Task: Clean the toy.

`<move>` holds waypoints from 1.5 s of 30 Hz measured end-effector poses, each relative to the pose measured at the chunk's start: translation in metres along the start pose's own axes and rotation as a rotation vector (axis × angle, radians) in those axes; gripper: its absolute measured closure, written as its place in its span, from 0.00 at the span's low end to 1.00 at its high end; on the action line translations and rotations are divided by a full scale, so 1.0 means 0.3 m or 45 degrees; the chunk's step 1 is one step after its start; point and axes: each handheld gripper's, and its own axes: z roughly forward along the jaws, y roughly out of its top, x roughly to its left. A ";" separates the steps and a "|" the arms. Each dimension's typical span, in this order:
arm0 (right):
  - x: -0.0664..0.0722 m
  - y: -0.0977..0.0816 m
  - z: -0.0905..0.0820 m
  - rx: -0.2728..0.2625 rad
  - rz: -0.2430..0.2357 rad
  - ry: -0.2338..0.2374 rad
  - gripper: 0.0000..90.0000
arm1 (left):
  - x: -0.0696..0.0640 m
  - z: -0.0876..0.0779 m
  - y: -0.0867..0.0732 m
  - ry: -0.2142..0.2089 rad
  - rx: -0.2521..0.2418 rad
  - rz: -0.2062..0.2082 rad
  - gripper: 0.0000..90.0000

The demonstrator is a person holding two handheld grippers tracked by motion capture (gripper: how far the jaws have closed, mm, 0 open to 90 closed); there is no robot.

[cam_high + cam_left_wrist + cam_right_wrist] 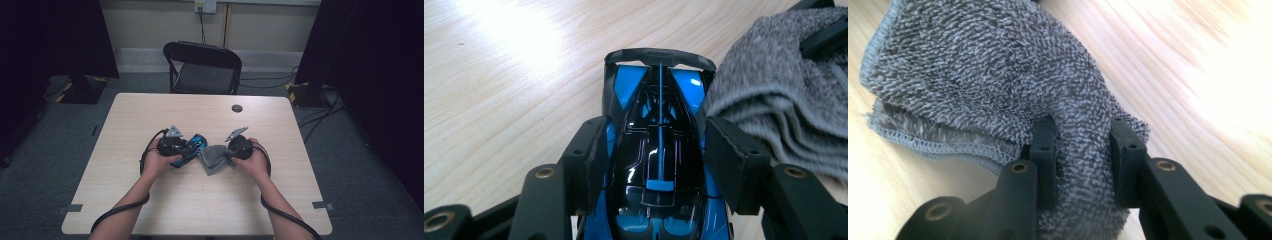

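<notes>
On the table, left gripper [659, 160] clamps toy car [659, 125]; right gripper [1083, 155] pinches grey cloth [983, 75].

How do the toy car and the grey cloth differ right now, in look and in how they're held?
The toy car is hard, glossy, blue and black; the grey cloth is soft, looped terry, matte.
The car keeps a rigid shape, gripped across its body by the left tongs; the cloth is folded and bunched, one fold pinched in the right tongs.
Both sit mid-table, side by side, and each is clamped.
</notes>
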 end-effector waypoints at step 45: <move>0.217 -0.028 -0.104 -0.145 -0.218 0.195 0.76 | -0.124 -0.211 0.039 -0.226 -0.158 0.107 0.37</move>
